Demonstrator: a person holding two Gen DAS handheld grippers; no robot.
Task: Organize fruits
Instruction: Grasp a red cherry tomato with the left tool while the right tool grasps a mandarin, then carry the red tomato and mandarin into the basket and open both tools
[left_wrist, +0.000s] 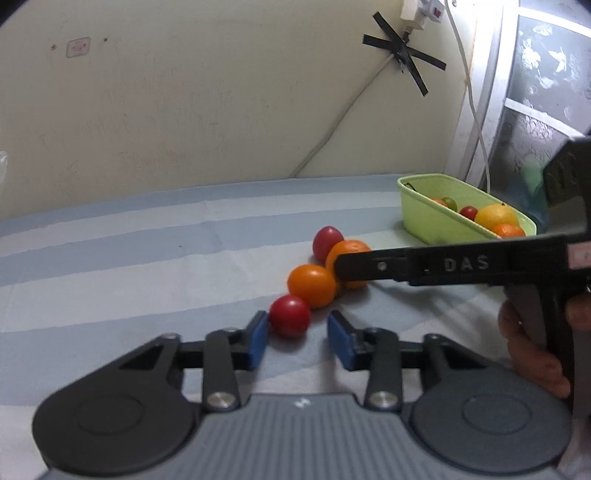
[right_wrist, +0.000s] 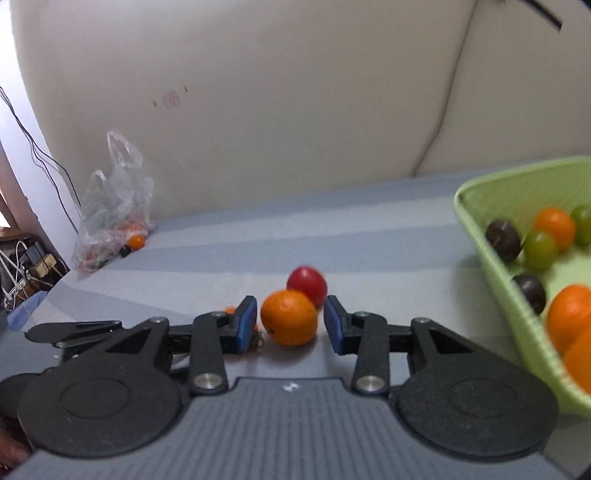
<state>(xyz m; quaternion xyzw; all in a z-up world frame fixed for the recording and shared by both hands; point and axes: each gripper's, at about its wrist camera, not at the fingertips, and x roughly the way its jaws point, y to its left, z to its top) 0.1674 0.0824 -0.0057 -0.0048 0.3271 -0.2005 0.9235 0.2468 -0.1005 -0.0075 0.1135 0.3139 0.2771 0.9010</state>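
Cream wall (left_wrist: 203, 92), striped blue bedsheet (left_wrist: 129, 258)

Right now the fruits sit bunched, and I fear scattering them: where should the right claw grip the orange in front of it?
Across its round middle, from the near side: the orange has both flanks free, and a red fruit sits close behind.

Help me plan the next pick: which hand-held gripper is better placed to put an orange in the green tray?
Right. An orange sits between the right hand-held gripper's open fingers, the green tray beside it. The left hand-held gripper faces a red fruit.
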